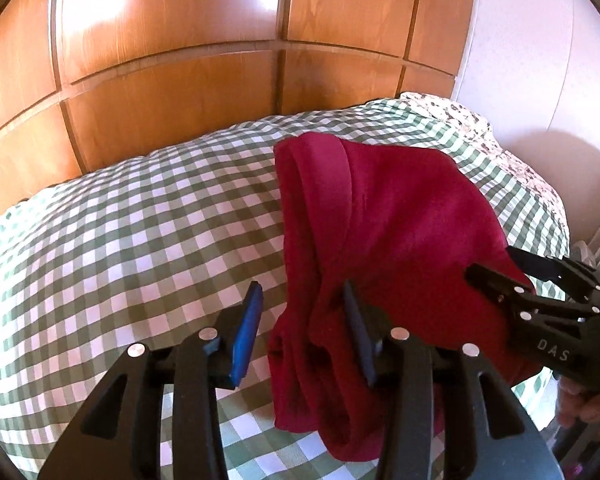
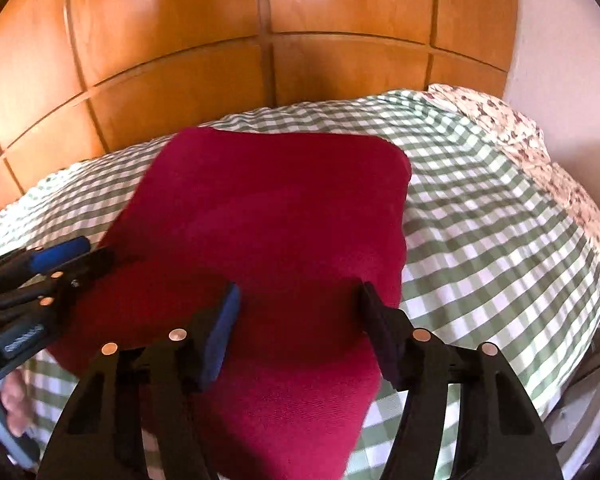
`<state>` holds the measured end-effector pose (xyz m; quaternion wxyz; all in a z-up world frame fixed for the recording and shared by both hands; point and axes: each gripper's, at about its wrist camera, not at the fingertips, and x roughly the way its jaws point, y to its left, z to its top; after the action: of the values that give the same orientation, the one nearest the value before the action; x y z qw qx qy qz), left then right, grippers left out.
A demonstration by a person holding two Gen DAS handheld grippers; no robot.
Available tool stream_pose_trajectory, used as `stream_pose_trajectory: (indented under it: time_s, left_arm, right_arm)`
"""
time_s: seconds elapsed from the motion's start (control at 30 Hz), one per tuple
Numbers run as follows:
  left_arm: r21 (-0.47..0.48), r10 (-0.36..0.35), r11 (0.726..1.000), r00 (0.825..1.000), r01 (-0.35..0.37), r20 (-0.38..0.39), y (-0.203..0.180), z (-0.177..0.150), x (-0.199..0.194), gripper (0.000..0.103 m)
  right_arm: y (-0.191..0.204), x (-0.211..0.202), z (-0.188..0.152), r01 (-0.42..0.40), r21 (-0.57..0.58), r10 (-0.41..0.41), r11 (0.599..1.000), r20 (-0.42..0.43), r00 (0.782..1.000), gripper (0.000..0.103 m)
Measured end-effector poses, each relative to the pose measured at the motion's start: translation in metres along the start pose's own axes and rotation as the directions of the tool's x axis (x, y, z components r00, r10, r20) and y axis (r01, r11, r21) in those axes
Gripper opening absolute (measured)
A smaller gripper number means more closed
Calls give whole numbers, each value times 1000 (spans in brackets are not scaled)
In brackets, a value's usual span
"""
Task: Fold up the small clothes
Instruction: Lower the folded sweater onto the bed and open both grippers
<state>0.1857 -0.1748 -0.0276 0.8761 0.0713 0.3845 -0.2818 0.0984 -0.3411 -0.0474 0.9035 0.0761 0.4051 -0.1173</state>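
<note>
Red garment [image 2: 268,240] lying folded on checked bedcover [image 1: 120,240], centre of the right wrist view, centre-right of the left wrist view. Wooden panelling [image 1: 172,40] across the top of both frames; flowered pillow [image 2: 500,120] at upper right.

Left gripper [image 1: 300,332]: fingers spread, nothing pinched. Left pad over bare bedcover, right pad against or just over the garment's rumpled near edge; contact not determinable. Right gripper [image 2: 296,320]: fingers spread wide above the near part of the garment, no cloth pinched between pads.

Step in hand, judged: fold laid down and released, or next grip being lined up. Recommended practice: lower each pair of fingers onto a clean edge rather than the bunched roll; catch all layers at once; lift both sides level; carry the fold over in one sweep; smooth before release. Risk: gripping only the top layer, so the fold opens.

Left wrist view alone shows thick rolled layers along the garment's left edge and the loose bunched end at lower centre; also right gripper entering from the right edge, hand [image 1: 580,400] beneath. Right wrist view alone shows the flat, tidy upper face and rounded far corners; also left gripper at left edge, with hand [image 2: 8,404] at lower left.
</note>
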Motion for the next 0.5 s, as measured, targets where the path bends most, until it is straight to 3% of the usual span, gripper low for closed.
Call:
stream_pose_trajectory:
  time_s: [0.5]
  left_arm:
    - [-20,-12,1000,1000,12,-16,3,-5,21,54]
  right_arm:
    - [5,8,-6,36,-19,-35,999,49,998,65]
